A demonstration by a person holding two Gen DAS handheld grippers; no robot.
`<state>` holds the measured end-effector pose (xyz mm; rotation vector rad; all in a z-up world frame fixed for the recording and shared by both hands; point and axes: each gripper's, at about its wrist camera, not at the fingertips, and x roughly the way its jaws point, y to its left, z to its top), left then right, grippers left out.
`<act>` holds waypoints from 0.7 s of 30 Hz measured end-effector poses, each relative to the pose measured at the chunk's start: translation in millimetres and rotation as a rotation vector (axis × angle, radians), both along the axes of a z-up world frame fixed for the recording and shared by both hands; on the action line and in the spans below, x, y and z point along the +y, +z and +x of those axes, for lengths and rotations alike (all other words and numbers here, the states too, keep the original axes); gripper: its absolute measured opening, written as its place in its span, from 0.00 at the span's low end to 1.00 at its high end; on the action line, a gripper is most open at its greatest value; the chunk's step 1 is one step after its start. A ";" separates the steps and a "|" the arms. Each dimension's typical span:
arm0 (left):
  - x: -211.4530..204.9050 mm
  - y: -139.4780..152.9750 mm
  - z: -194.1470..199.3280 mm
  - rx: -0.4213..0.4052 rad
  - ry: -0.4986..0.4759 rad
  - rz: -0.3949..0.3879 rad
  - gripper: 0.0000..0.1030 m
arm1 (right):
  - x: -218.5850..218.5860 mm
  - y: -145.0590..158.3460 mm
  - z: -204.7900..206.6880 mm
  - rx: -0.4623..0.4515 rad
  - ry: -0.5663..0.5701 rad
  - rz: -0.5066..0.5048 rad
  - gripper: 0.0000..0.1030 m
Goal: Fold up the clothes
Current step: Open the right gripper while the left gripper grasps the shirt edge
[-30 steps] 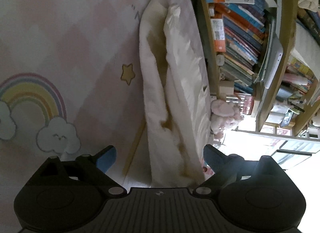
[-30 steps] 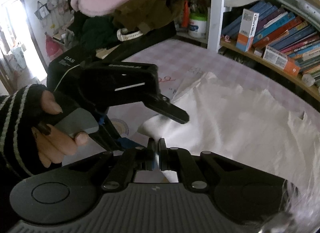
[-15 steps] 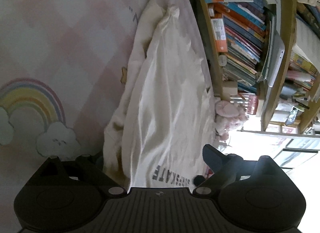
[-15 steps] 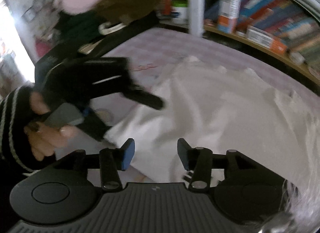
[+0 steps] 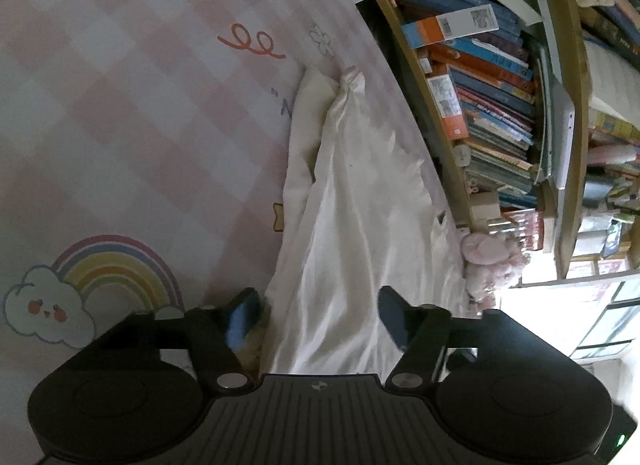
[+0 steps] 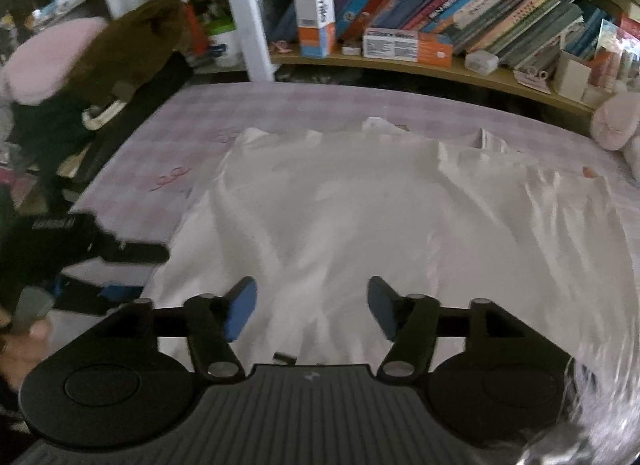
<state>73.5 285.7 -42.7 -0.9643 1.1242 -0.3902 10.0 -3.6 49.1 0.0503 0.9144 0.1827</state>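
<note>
White garment [image 6: 400, 225], a shiny, creased piece of clothing, lies spread over the pink-and-white checked cover [image 5: 120, 105] of a bed or mat, filling most of the right wrist view. Its far edge lies near the foot of a bookshelf [image 6: 420, 65] packed with leaning books, and a pink plush toy [image 6: 616, 125] sits at the garment's far right corner. In the left wrist view the garment [image 5: 360, 225] runs as a long rumpled strip between the checked cover and the shelf, beside a printed rainbow and cloud [image 5: 80, 289].

Right tongs [image 6: 310, 307] stand open above the near part of the cloth, blue pads wide apart with nothing between them. Left tongs [image 5: 318, 319] are open too, one finger on either side of the garment's near end, gripping nothing; whether the pads touch the fabric I cannot tell. In the right wrist view the left tongs [image 6: 120, 265] appear blurred at the garment's left edge, held by a hand [image 6: 20, 341]. A heap of pink, brown and dark clothes [image 6: 80, 65] sits at the far left.
</note>
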 end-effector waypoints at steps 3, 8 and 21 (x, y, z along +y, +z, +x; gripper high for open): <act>1.6 -1.7 -0.9 -0.001 0.002 0.003 0.48 | 3.6 -3.1 20.7 0.021 -0.013 -0.026 0.73; 3.6 -4.0 -2.9 -0.006 0.004 0.009 0.41 | 17.1 -6.4 58.5 0.058 0.000 -0.068 0.82; -19.3 31.8 -9.9 -0.188 -0.112 0.172 0.05 | 82.0 -7.0 142.5 0.158 0.144 -0.147 0.85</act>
